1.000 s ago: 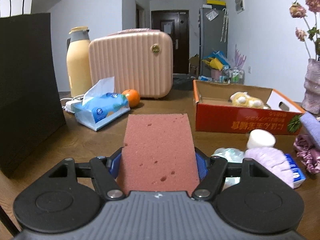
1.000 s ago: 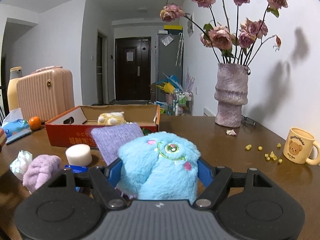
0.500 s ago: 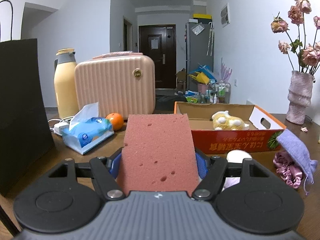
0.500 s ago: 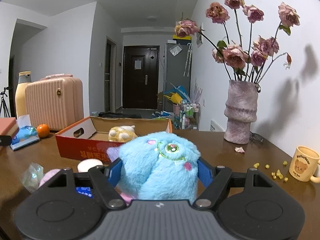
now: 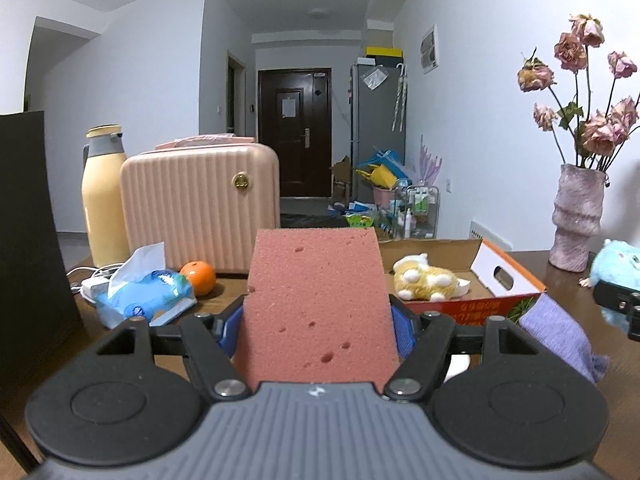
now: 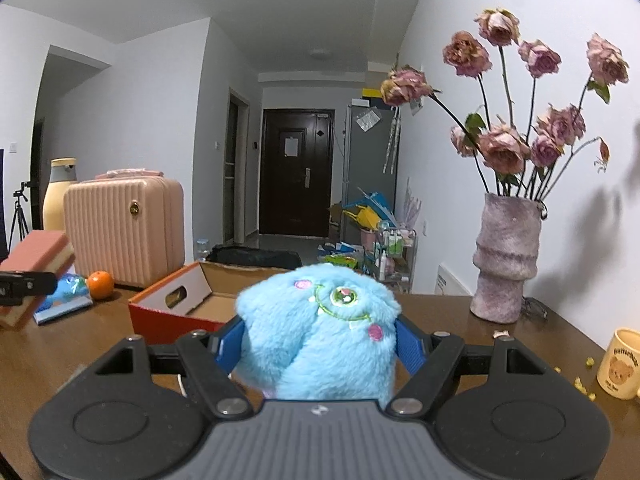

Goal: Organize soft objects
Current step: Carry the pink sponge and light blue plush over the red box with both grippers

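Observation:
My left gripper (image 5: pixel 316 330) is shut on a pink sponge (image 5: pixel 316 304), held above the wooden table. My right gripper (image 6: pixel 318 344) is shut on a fluffy blue plush toy (image 6: pixel 320 332), also lifted. Ahead stands an open red cardboard box (image 5: pixel 472 306) with a yellow plush (image 5: pixel 424 278) inside. In the right wrist view the same box (image 6: pixel 172 316) lies ahead to the left, and the sponge (image 6: pixel 36 252) shows at the far left. The blue plush (image 5: pixel 616 260) appears at the right edge of the left wrist view. A purple cloth (image 5: pixel 556 332) lies by the box's front corner.
A pink ribbed case (image 5: pixel 200 208), a cream flask (image 5: pixel 104 196), a tissue pack (image 5: pixel 144 292) and an orange (image 5: pixel 198 272) stand at the back left. A black paper bag (image 5: pixel 28 240) fills the left edge. A vase of dried roses (image 6: pixel 506 264) and a bear mug (image 6: pixel 620 364) stand right.
Both grippers have risen and tilted up with their loads; the small items near the table's front edge have dropped out of sight. Each gripper now shows in the other's view.

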A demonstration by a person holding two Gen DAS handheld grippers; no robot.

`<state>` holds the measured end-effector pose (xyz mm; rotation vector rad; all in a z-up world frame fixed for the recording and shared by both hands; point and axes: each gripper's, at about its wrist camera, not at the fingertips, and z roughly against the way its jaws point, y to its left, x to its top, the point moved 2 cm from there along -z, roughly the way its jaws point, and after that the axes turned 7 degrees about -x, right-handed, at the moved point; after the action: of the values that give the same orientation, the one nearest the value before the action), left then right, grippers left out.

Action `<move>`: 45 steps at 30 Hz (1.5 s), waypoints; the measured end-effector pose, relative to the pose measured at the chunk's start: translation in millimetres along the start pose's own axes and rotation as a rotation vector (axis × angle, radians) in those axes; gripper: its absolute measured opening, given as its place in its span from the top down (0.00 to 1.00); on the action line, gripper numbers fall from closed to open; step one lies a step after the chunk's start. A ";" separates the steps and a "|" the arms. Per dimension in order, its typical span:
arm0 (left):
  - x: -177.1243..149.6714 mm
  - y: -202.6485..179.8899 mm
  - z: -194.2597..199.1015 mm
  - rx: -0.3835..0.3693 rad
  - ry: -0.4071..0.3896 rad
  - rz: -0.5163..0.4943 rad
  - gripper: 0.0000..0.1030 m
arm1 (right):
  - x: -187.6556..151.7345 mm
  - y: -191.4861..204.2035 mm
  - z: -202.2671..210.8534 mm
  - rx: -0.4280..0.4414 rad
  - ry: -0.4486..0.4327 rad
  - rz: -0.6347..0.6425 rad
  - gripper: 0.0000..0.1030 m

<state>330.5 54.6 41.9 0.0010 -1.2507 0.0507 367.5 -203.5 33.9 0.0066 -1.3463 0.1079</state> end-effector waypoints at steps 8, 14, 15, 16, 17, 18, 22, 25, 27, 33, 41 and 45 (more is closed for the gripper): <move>11.2 -2.6 -11.6 -0.011 -0.010 0.017 0.31 | 16.3 6.3 -13.6 0.003 -0.027 -0.008 0.27; 19.0 -1.1 -23.4 -0.018 -0.017 0.031 0.31 | 23.1 9.9 -26.9 0.004 -0.032 -0.009 0.27; 19.7 -1.3 -25.6 -0.021 -0.016 0.033 0.31 | 24.4 10.6 -30.1 0.004 -0.033 -0.009 0.27; 20.5 -2.4 -27.8 -0.024 -0.015 0.031 0.31 | 25.4 11.7 -33.2 0.005 -0.033 -0.008 0.27; 21.2 -3.3 -30.1 -0.026 -0.014 0.027 0.31 | 26.9 12.8 -36.9 0.006 -0.033 -0.008 0.27; 22.0 -4.5 -32.6 -0.027 -0.014 0.023 0.31 | 27.8 13.6 -40.3 0.008 -0.031 -0.009 0.27; 25.6 -7.5 -41.8 -0.027 -0.017 0.012 0.31 | 31.5 17.1 -53.2 0.016 -0.025 0.002 0.27; 27.9 -7.5 -48.2 -0.021 -0.016 0.014 0.31 | 35.8 19.0 -61.2 0.022 -0.026 0.013 0.27; 29.3 -7.2 -51.9 -0.016 -0.018 0.012 0.31 | 39.0 19.1 -67.0 0.029 -0.026 0.011 0.27; 34.9 -4.2 -66.0 -0.002 -0.023 0.017 0.31 | 46.9 16.4 -86.0 0.037 -0.022 0.004 0.27; 42.1 -5.4 -88.9 -0.001 -0.029 0.013 0.31 | 55.5 15.5 -110.9 0.048 -0.007 -0.006 0.27; 42.7 -5.4 -99.6 -0.003 -0.022 0.005 0.31 | 59.6 19.0 -124.4 0.049 0.001 0.005 0.27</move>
<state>438.6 53.7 51.2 -0.0043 -1.2727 0.0532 499.9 -171.8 63.1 0.0443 -1.3428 0.1449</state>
